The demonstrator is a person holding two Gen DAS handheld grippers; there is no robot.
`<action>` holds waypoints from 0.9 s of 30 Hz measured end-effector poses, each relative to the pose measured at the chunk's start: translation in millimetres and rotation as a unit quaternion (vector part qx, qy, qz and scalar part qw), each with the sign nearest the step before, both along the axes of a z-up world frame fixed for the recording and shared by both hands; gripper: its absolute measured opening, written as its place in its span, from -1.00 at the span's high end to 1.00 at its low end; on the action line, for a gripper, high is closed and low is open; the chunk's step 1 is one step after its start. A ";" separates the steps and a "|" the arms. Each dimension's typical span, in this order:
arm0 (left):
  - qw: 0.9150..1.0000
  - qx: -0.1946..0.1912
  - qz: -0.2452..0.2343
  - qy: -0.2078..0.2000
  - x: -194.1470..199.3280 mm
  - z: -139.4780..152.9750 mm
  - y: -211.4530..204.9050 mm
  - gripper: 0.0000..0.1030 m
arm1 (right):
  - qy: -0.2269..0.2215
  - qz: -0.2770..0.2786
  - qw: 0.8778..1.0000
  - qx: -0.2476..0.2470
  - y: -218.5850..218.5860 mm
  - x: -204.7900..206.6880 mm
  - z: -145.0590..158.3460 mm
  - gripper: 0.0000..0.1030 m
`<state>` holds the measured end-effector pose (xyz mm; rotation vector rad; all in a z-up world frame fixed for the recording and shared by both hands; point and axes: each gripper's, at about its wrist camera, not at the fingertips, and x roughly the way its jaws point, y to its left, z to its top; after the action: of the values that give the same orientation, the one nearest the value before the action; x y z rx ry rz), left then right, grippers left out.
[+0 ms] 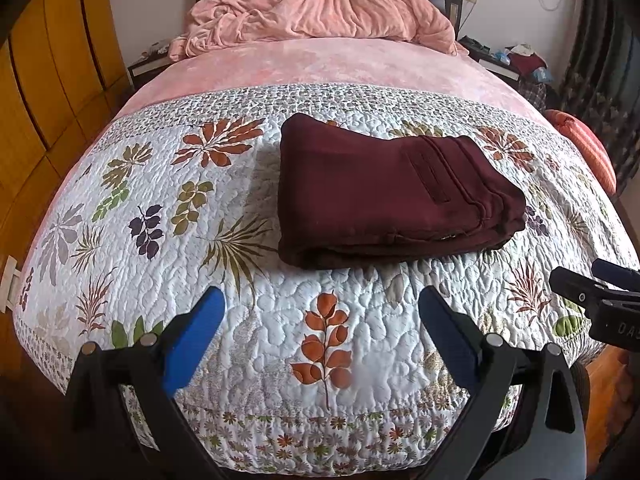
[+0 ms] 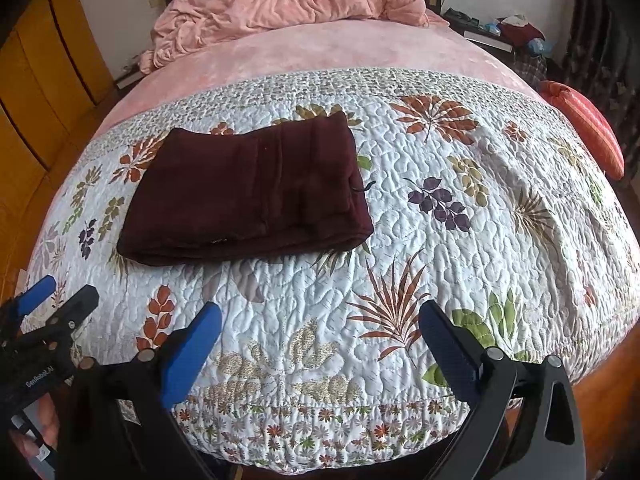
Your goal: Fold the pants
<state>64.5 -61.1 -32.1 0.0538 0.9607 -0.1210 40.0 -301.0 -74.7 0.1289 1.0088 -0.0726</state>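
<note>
Dark maroon pants (image 1: 394, 194) lie folded into a thick rectangle on the floral quilt (image 1: 280, 320), a back pocket facing up. In the right wrist view the pants (image 2: 248, 200) sit left of centre, a thin dark cord poking out at their right edge. My left gripper (image 1: 322, 312) hovers open over the quilt's near edge, short of the pants, nothing between its blue pads. My right gripper (image 2: 320, 328) is open too, over the quilt (image 2: 400, 240) to the right of the bundle. Each gripper shows at the side of the other's view, the right gripper (image 1: 588, 284) and the left gripper (image 2: 60, 294).
A crumpled pink blanket (image 1: 320, 8) is heaped at the headboard on a pink sheet (image 1: 328, 68). Yellow wardrobe doors (image 1: 52, 80) line the left side. A cluttered nightstand (image 1: 516, 62) and an orange striped cushion (image 2: 584, 124) lie to the right of the bed.
</note>
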 end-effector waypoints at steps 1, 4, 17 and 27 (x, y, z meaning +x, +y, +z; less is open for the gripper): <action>1.000 0.001 0.000 0.000 -0.2 0.0 -0.1 -0.88 | 0.000 0.001 1.000 0.000 0.6 -0.1 -0.1 -0.93; 1.000 0.002 0.000 0.001 -0.2 -0.6 0.4 -0.88 | 0.000 0.002 1.000 -0.001 0.9 0.2 -0.3 -0.93; 1.000 -0.002 0.002 0.001 0.1 -1.8 0.0 -0.88 | 0.004 0.002 1.000 -0.002 0.3 -0.4 -3.9 -0.93; 1.000 0.002 0.000 0.004 1.6 -0.7 -0.6 -0.88 | 0.005 0.001 1.000 -0.002 0.0 0.1 -4.3 -0.93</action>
<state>66.1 -61.8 -32.9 0.0574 0.9698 -0.1202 40.1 -301.1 -79.0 0.1249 1.0180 -0.0740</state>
